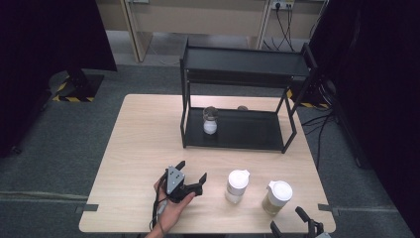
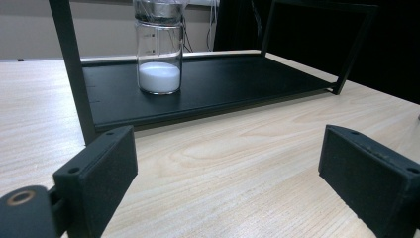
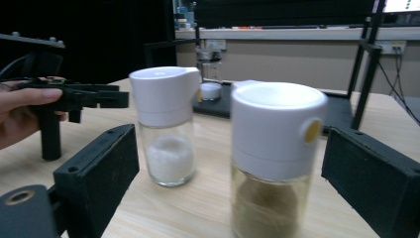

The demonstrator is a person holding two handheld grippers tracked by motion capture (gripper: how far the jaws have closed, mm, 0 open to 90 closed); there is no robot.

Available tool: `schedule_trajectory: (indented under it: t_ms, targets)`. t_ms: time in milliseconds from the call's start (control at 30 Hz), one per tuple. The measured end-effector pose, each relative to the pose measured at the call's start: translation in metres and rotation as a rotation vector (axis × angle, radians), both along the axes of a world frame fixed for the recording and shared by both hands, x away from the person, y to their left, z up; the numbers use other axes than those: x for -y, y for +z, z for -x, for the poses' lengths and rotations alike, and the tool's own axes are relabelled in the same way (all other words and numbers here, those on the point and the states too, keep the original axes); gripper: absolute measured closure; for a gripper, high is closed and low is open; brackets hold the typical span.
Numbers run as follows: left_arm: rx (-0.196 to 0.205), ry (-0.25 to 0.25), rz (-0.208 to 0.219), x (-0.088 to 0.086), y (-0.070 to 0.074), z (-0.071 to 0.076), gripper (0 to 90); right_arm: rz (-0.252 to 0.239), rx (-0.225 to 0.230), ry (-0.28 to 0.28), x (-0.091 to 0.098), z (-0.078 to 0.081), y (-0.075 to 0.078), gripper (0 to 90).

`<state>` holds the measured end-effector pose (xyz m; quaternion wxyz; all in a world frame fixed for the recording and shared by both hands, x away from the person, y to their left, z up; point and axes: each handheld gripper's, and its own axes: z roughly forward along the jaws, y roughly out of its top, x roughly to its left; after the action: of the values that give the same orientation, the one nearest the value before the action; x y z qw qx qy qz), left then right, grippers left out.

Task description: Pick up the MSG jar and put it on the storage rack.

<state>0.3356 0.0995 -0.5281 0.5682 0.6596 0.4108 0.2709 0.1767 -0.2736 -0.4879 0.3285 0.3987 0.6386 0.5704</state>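
A clear glass jar [image 1: 210, 120] with white powder at its bottom stands upright, long axis vertical, on the lower shelf of a black two-tier rack [image 1: 242, 130] at the upper middle of the high view; in the left gripper view the jar [image 2: 158, 49] sits at the top centre, faint printed lines on its glass too small to read. Lower right of centre in the high view, two white-capped dispensers stand upright on the wooden table [image 1: 143, 144]: one holding white grains [image 1: 236, 186], spout toward the upper right, and just right of it one holding tan powder [image 1: 277, 197]. In the right gripper view the tan one [image 3: 275, 158] shows a yellow dot on its cap and no readable label. The left gripper [image 1: 190, 174], held in a hand [image 1: 171, 206] at the lower left of centre, has its jaws spread with nothing between. The right gripper [image 1: 293, 221] at the bottom right edge is likewise released, jaws wide either side of the tan dispenser without touching
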Motion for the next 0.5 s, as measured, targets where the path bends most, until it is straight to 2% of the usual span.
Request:
schedule_trajectory:
  t_ms: [267,500]
  targets:
    - [0.001,-0.001,-0.004,0.000,0.000,0.000,7.6,0.006,-0.006,0.047,-0.020,-0.007,0.000,7.8]
    - [0.001,-0.003,-0.005,0.000,0.000,0.000,7.6,0.011,-0.009,0.062,-0.028,-0.013,0.000,7.8]
